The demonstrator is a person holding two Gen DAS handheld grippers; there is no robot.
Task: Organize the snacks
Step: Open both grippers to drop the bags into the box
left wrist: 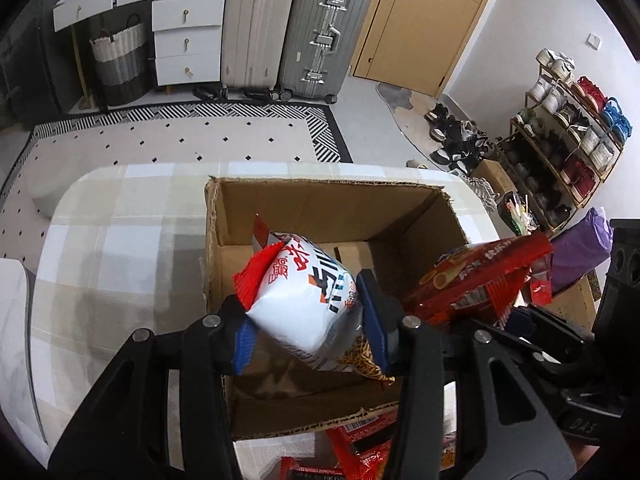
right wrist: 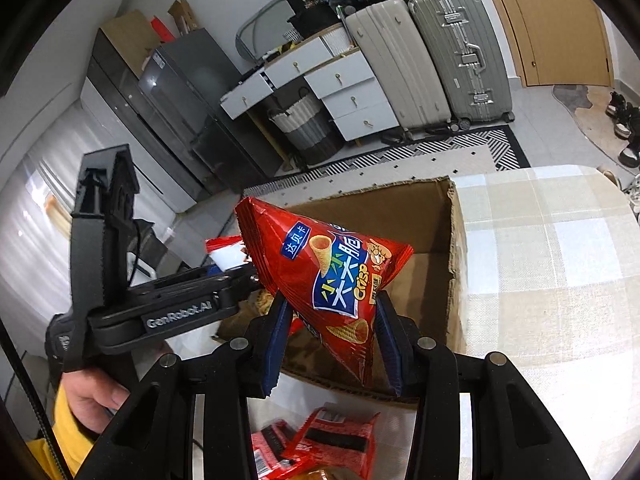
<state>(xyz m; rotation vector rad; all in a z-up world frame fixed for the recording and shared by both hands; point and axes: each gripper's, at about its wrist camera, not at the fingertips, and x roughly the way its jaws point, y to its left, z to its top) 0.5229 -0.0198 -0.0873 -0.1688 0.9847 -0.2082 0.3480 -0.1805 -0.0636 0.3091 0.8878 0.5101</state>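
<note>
Bench [left wrist: 120, 240]: rounded corners, covered in beige-and-white plaid cloth. Open cardboard box [left wrist: 320, 208] sits directly on it. Red snack packets [right wrist: 332, 440] lie on the cloth just beside the box's near wall.

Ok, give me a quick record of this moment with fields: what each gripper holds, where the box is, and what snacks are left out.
left gripper: shut on the white snack bag, held over the box
right gripper: shut on the red cone-snack bag, held at the box's near edge
cardboard box: open, on the checked tablecloth; inside looks empty as far as visible
left out: red packets on the table in front of the box
</note>
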